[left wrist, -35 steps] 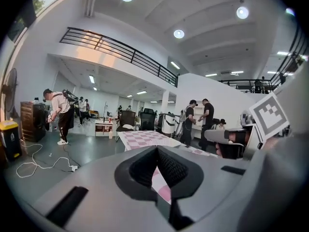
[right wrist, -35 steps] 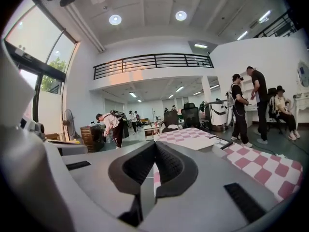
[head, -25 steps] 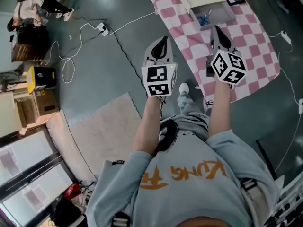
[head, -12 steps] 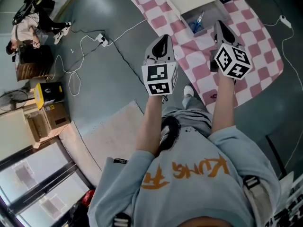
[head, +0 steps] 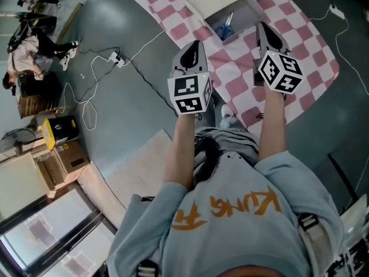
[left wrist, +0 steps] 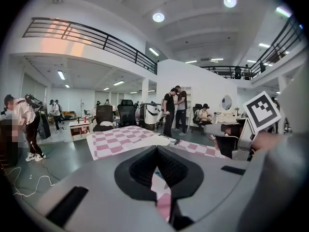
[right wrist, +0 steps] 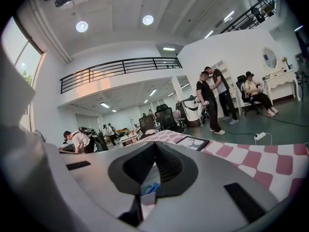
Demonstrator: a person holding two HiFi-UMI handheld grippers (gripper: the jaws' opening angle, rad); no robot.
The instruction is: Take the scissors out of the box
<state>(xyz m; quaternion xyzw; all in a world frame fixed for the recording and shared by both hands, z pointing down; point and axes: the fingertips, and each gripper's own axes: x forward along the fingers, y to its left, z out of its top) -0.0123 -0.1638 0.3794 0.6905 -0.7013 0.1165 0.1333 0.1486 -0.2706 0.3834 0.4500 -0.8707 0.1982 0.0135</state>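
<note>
On checked cloth (head: 300, 39), box (head: 247, 15) — blue scissors (head: 226, 25) inside, sweatshirt (head: 230, 229) lettered "KUNG"

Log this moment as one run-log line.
stage: pre-grasp | left gripper: shut, empty | right gripper: shut, empty | scissors: lying in open box, untouched

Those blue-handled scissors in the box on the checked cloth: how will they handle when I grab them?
Likely stiff and light: the scissors look small beside the box, with thin blades. Held by one blue handle, they might swing open. Lying flat on the box floor, they'll probably slide toward a wall before lifting.
</note>
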